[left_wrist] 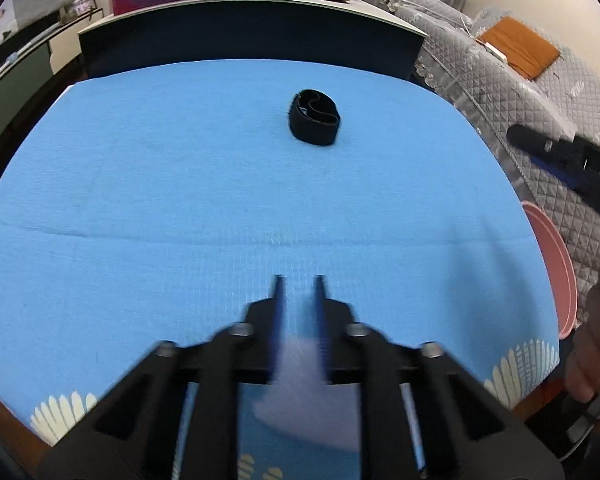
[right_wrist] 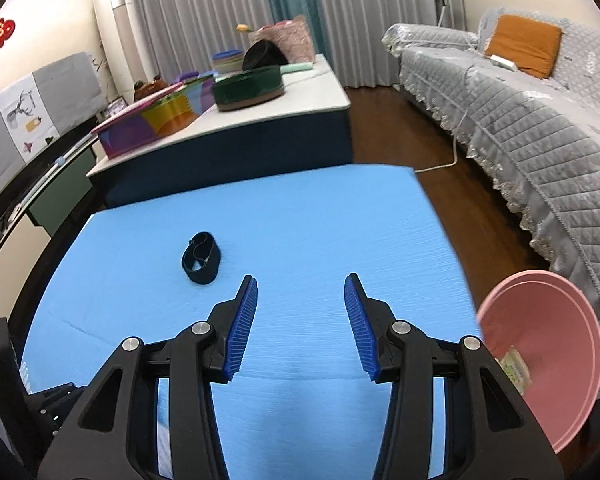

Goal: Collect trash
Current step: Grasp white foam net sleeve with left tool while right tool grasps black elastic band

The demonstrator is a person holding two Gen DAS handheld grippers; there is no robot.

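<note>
My left gripper (left_wrist: pixel 299 280) is shut on a white crumpled tissue (left_wrist: pixel 308 392), held low over the near part of the blue tablecloth (left_wrist: pixel 140 200). A black strap loop (left_wrist: pixel 315 122) lies on the cloth further ahead; it also shows in the right wrist view (right_wrist: pixel 201 258), left of my right gripper. My right gripper (right_wrist: pixel 300 280) is open and empty above the cloth. A pink basin (right_wrist: pixel 540 352) stands off the table's right edge with a small patterned wrapper (right_wrist: pixel 514 368) in it. The basin's rim shows in the left wrist view (left_wrist: pixel 556 272).
A low white-topped table (right_wrist: pixel 300 96) with colourful boxes and a dark green round tin (right_wrist: pixel 248 88) stands behind the blue cloth. A grey quilted sofa (right_wrist: pixel 520 120) with an orange cushion is on the right. Wooden floor lies between.
</note>
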